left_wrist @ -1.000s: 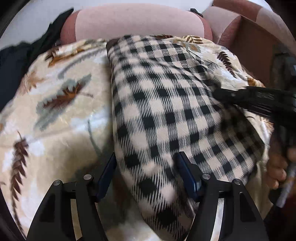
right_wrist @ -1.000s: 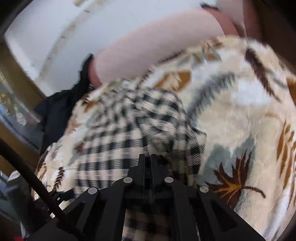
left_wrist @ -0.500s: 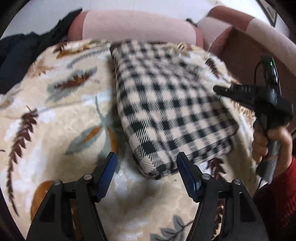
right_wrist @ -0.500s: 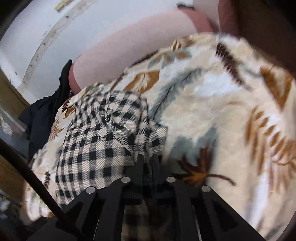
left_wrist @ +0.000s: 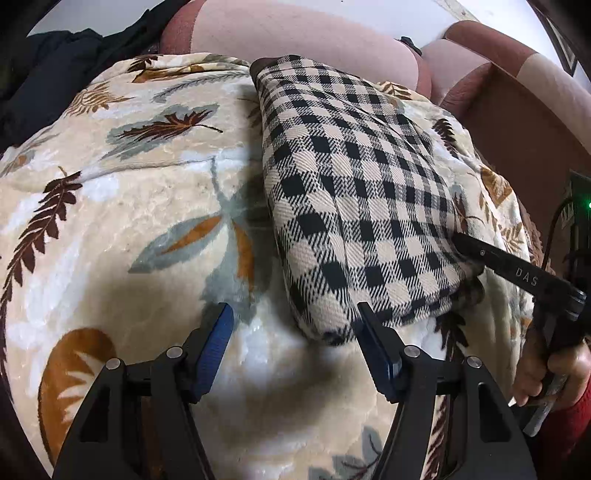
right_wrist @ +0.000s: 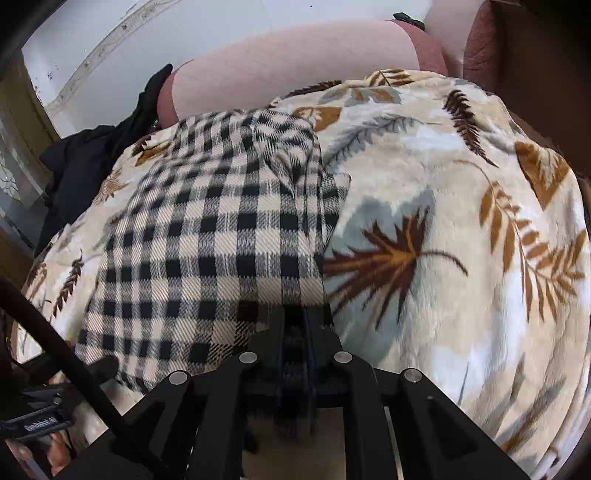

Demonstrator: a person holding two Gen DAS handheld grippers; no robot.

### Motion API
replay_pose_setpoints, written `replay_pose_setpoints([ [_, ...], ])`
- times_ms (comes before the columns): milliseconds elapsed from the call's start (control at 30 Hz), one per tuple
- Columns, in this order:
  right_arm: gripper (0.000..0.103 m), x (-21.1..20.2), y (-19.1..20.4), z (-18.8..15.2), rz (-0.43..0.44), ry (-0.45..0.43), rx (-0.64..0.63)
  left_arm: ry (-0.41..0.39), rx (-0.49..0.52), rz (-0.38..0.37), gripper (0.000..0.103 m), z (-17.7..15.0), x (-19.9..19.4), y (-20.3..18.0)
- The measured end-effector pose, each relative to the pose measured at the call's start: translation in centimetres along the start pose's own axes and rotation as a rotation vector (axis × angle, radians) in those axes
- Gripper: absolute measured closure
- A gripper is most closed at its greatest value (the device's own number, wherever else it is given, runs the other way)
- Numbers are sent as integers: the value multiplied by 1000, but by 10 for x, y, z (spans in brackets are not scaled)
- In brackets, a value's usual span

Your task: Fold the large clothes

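Black-and-cream checked garment [left_wrist: 354, 206] on a leaf-print blanket [left_wrist: 122, 206].
Blanket cream with brown, orange and grey leaves; sofa [left_wrist: 295, 33] pink.

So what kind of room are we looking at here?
Most likely a living room at home. A pink sofa with padded armrests has a leaf-print blanket spread over its seat, a folded checked garment lies on the blanket, and dark clothes are heaped at one end.
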State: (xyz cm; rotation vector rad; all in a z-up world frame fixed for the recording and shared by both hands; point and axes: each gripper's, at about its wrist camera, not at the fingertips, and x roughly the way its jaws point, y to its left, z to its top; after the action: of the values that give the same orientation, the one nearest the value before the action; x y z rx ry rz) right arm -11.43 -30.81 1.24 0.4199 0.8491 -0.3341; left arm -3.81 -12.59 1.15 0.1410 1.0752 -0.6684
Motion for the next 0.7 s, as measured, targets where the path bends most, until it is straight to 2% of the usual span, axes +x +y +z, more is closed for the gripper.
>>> replay_pose_setpoints([
  [267, 89, -11, -5, -12, -5, 14, 88, -13, 65, 77, 35, -29, -14, -1],
  [467, 83, -20, 0, -25, -38, 17, 93, -8, 20, 84, 35, -36, -32, 11],
  [500, 81, -22, 1, -28, -47, 17, 89, -11, 15, 90, 35, -36, -35, 13],
  [567, 71, -23, 2, -35, -77, 33, 89, -27, 13, 110, 35, -34, -42, 17],
  [600, 61, -22, 1, -38, -80, 51, 96, -35, 16, 122, 35, -33, -45, 18],
  [633, 60, -19, -2, -42, -66, 73, 114, -43, 20, 140, 35, -32, -48, 19],
  [700, 60, -26, -6, -46, -49, 47, 147, -52, 26, 173, 35, -32, -53, 19],
])
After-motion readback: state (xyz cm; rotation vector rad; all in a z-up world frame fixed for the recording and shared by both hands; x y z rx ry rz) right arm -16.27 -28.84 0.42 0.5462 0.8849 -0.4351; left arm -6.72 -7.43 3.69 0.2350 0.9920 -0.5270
